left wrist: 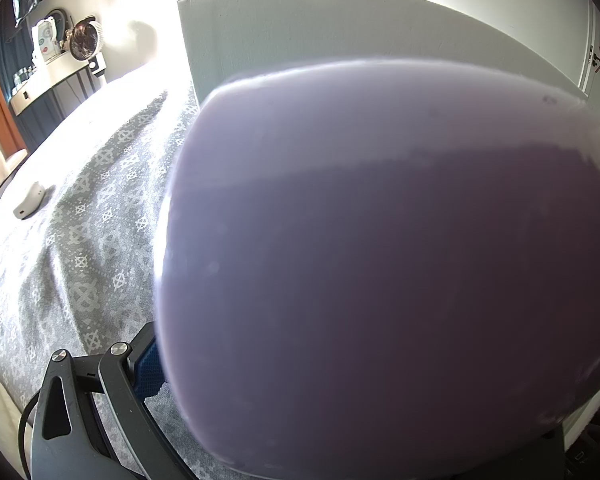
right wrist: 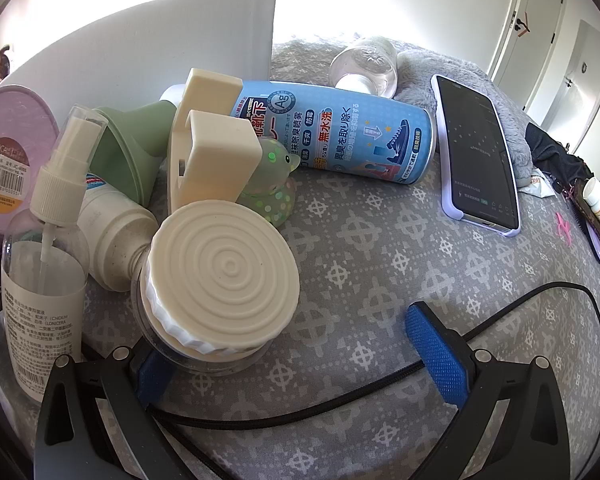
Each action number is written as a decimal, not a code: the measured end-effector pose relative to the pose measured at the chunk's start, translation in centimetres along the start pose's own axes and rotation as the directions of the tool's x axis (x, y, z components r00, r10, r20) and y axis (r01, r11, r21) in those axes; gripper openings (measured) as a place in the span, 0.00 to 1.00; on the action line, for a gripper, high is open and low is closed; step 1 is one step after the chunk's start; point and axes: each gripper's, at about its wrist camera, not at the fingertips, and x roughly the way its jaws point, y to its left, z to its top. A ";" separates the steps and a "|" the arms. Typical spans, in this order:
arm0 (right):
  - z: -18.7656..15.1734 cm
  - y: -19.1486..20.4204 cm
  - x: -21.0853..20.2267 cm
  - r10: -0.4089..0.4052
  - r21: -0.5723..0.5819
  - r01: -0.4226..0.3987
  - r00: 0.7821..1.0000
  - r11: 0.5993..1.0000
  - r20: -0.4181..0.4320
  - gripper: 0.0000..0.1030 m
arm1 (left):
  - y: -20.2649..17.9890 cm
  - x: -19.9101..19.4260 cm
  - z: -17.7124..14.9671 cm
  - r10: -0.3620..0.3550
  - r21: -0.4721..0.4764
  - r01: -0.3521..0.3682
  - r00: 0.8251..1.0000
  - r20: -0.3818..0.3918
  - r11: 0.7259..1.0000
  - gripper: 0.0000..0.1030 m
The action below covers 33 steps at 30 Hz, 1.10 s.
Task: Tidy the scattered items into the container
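- While the left gripper [left wrist: 148, 364] clamps one lilac container [left wrist: 380, 260], one white charger [left wrist: 30, 200] lies on the bed [left wrist: 100, 240].
- The right gripper [right wrist: 300, 356] gapes wide beside one cream-lidded jar [right wrist: 216, 280], one spray bottle [right wrist: 48, 240], one blue can [right wrist: 340, 132], one phone [right wrist: 476, 152].

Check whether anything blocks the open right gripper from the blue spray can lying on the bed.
Yes. The cream ribbed-lid jar sits against the right gripper's left finger, and the cream plastic holder and green speckled duck toy lie before the blue spray can's left half. Its right half looks unobstructed across the bedspread.
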 end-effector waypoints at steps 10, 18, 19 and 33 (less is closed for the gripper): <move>0.0 0.0 0.0 0.000 0.000 0.000 1.000 1.000 0.000 1.00 | 0.0 0.0 0.0 0.000 0.000 0.000 1.000 0.000 1.000 1.00; 0.0 0.1 0.0 -0.001 -0.001 0.001 1.000 1.000 0.000 1.00 | -0.2 -0.2 -0.2 0.002 0.002 -0.002 1.000 0.000 1.000 1.00; 0.0 0.1 0.0 -0.001 -0.001 0.001 1.000 1.000 0.000 1.00 | -0.2 -0.2 -0.2 0.003 0.002 -0.003 1.000 0.000 1.000 1.00; 0.0 0.1 0.1 -0.001 -0.001 0.001 1.000 1.000 0.000 1.00 | -0.3 -0.3 -0.3 0.002 0.002 -0.002 1.000 0.000 1.000 1.00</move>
